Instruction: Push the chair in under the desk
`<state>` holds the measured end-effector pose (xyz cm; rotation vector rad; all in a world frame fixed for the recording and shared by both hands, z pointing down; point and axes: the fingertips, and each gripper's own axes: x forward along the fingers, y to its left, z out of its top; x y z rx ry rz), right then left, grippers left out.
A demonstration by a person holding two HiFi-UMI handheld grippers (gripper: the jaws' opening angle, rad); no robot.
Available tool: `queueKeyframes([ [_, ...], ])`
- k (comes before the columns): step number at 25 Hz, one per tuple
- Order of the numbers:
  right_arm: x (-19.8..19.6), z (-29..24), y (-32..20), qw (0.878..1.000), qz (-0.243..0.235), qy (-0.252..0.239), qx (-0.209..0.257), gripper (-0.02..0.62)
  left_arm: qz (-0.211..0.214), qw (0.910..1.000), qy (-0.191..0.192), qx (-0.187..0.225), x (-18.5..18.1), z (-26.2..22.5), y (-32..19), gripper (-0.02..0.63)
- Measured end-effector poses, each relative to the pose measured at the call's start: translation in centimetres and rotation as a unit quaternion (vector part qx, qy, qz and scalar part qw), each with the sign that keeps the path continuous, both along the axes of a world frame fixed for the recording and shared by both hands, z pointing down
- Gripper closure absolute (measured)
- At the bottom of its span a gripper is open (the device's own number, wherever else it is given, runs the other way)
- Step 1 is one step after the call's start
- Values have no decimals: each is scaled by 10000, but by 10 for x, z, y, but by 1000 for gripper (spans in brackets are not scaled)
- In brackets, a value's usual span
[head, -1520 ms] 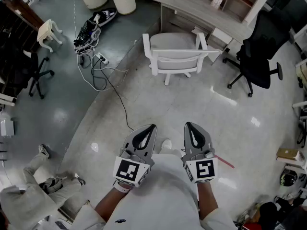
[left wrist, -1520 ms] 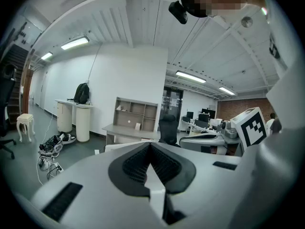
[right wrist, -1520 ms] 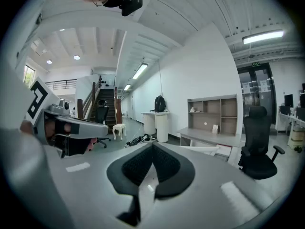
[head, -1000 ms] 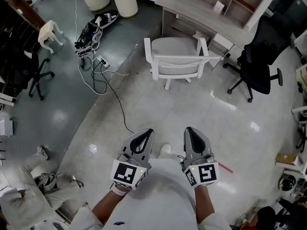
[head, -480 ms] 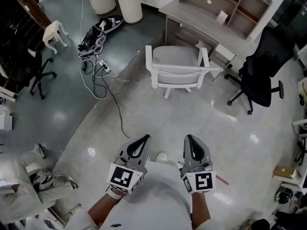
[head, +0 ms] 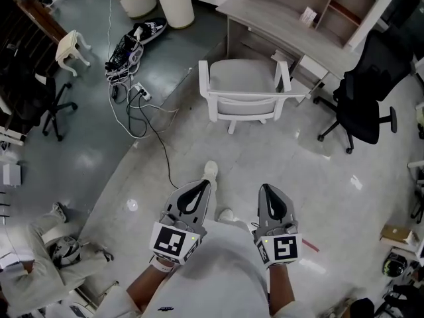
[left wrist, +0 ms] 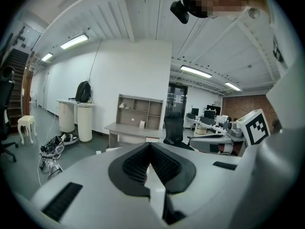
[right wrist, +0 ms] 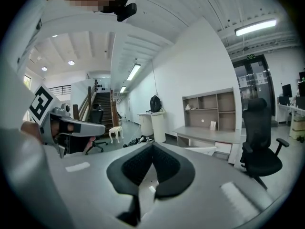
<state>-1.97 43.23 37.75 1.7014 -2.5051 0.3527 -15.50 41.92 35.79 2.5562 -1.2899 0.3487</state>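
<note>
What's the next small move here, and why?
Probably step forward toward the backrest of the white chair. The chair stands out from the desk with its backrest turned toward the grippers. The left gripper and right gripper are both shut and empty, and they are well short of the chair.

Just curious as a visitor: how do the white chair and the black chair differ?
The white chair has a pale, boxy frame; the black chair is dark with a spread star base. The white chair sits before the desk; the black chair stands off its right end. Both are upright.
</note>
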Motion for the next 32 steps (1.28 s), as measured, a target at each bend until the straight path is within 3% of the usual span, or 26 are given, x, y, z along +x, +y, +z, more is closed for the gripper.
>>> queueKeyframes([
  [8, -12, 0, -80, 9995, 100, 297, -52, 584, 359, 9991, 169, -132, 6, 15, -88, 600],
  [20, -22, -18, -213, 9961, 788, 400, 0, 584, 829, 9953, 496, 29, -11, -4, -230, 600],
  [26, -12, -17, -244, 9935, 1043, 449, -88, 584, 967, 9937, 566, -93, -8, -1, -268, 600],
  [32, -4, -11, -272, 9940, 960, 496, -153, 584, 887, 9940, 608, -222, 3, 8, -292, 600],
])
